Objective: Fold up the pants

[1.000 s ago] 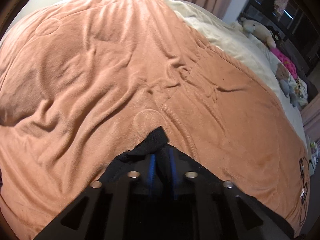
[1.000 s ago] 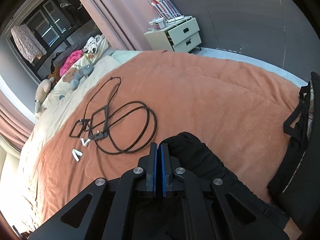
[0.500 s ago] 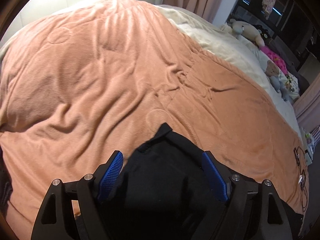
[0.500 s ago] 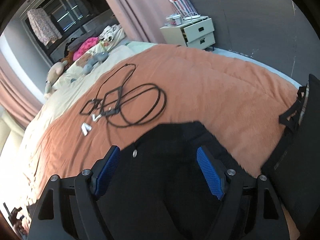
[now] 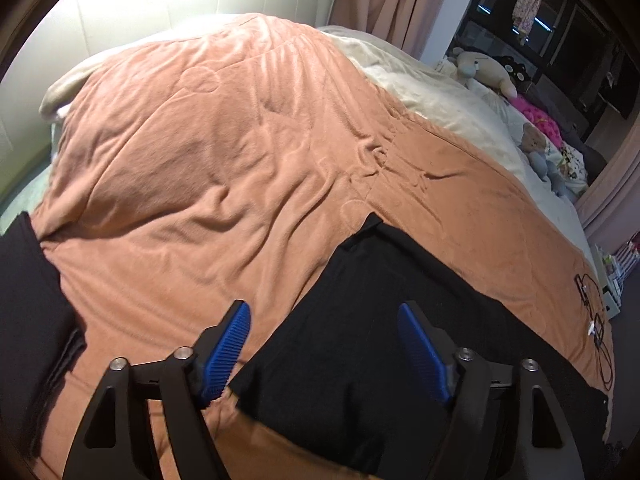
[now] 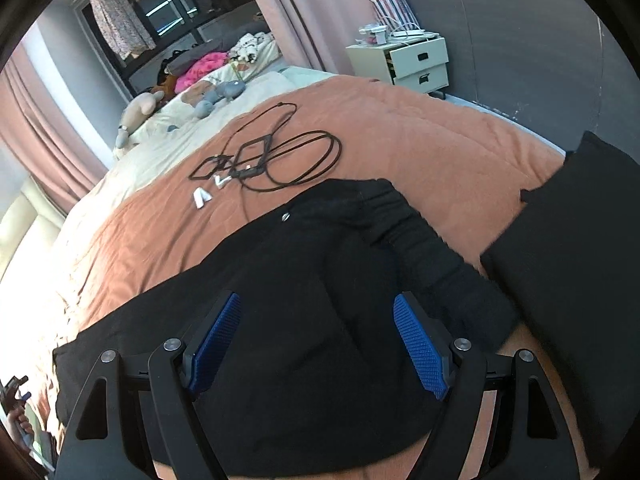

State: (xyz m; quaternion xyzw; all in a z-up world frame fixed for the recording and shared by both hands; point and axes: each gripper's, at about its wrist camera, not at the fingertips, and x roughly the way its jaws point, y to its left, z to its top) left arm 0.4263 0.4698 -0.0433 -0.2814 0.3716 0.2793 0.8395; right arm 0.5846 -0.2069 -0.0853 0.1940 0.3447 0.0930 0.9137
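- Fingers first, in the left wrist view: we see the left gripper (image 5: 324,354) at lower centre with its blue pads (image 5: 226,350) spread wide and just now drawing inward a little, pressing on nothing.
- Between and below those pads lie the black pants (image 5: 380,320), stretching from lower centre toward the lower right of the frame on the orange blanket (image 5: 200,168); one narrow corner of the cloth pokes up toward mid-frame.
- At the left edge we spot a dark stack of cloth (image 5: 28,304), apart from the pants.
- Over to the right wrist view: the right gripper (image 6: 320,346) sits at lower centre, pads wide apart and empty, hovering over the pants (image 6: 300,288), which fill the lower half of the frame.
- We can pick out a small metal button (image 6: 285,217) near the garment's upper edge, and a thicker bunched band running toward the right.
- Above, in the upper middle, black cables (image 6: 280,156) lie on the blanket, just beyond the pants' far edge; another dark cloth pile (image 6: 572,264) fills the right side.
- Our read: this fabric is soft, limp and light, so it should sag and drag rather than hold shape.
- We'd pinch at edges or corners, one gripper each, preferably the thicker band, and keep clear of those cables.
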